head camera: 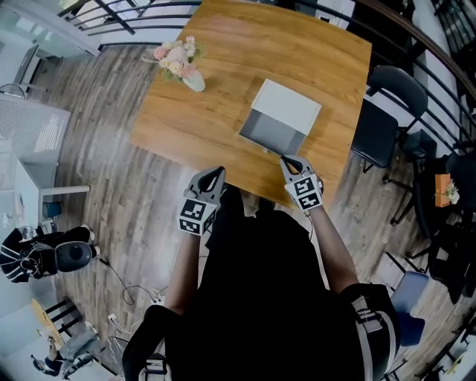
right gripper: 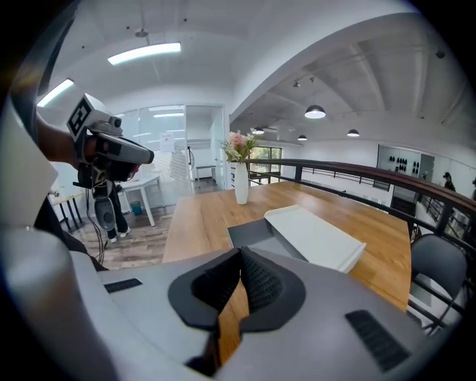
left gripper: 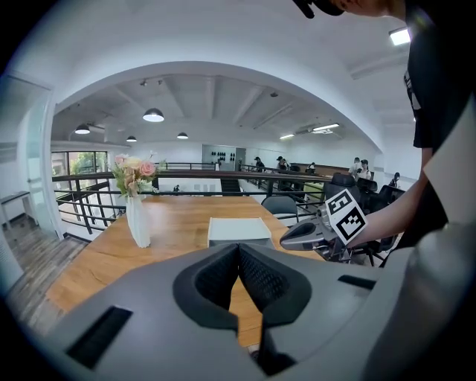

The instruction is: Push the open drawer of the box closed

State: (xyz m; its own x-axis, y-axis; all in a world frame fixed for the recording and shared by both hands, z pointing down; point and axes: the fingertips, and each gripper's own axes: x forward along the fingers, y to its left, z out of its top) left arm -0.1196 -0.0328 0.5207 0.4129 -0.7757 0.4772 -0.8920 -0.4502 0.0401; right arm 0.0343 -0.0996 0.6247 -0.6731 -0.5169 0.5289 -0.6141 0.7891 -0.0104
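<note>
A white box (head camera: 288,105) lies on the wooden table (head camera: 223,111), its grey drawer (head camera: 271,132) pulled out toward the near edge. In the right gripper view the drawer (right gripper: 256,232) gapes in front of the white box top (right gripper: 316,237). My right gripper (head camera: 289,160) hovers just short of the drawer front, shut and empty, its jaws (right gripper: 240,252) touching at the tips. My left gripper (head camera: 215,173) hangs at the table's near edge, left of the drawer, also shut (left gripper: 238,248) on nothing. The left gripper view shows the box (left gripper: 238,230) straight ahead.
A white vase of pink flowers (head camera: 180,62) stands at the table's far left. Black chairs (head camera: 388,111) sit along the right side, and a railing (head camera: 141,22) runs behind the table. Wood floor (head camera: 111,186) lies to the left.
</note>
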